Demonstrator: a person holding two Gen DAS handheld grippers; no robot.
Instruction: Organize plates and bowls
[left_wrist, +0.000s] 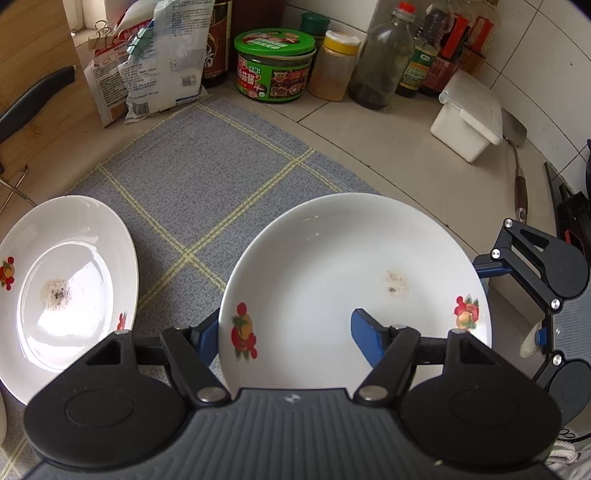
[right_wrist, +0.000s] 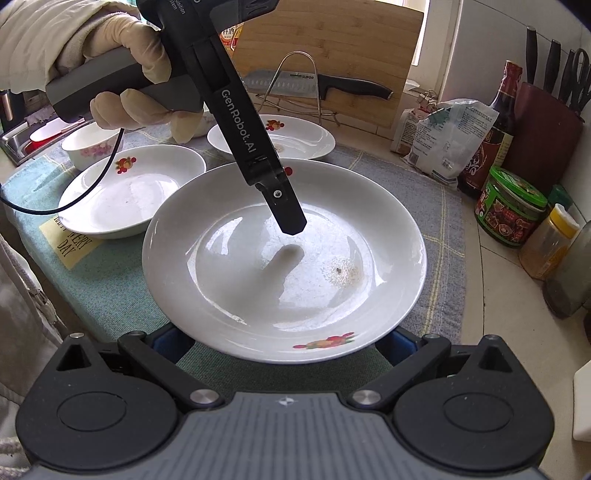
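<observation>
Nearest the lens in the left wrist view, the left gripper (left_wrist: 286, 332) is unclenched. One blue finger pad sits just outside the rim of the large white plate with fruit decals (left_wrist: 351, 266), the other over its inner slope. The right wrist view shows that upper finger hanging clear of the glazed surface, so nothing is gripped. This looks like a straddle ahead of a pinch on the rim, which is the only part of a shallow plate thin enough to grip.

The right gripper (right_wrist: 284, 341) is likewise released, its fingers spread wide and their tips hidden under the plate's opposite rim. Whether they touch the underside cannot be told, nor whether the plate is off the grey checked cloth (left_wrist: 207, 177).

The plate lies between the two grippers, over that cloth on the tiled table (left_wrist: 388, 147). A faint brown residue marks its well.

Pose: the cream-gloved left hand (right_wrist: 129, 74) grips the handle from above and slants the tool steeply down. In the left view the right gripper appears rolled onto its side.

A second white plate with a grey stain (left_wrist: 70, 277) lies near, and a small floral bowl (right_wrist: 88, 147) farther off. Judged: stacking is not yet done.
</observation>
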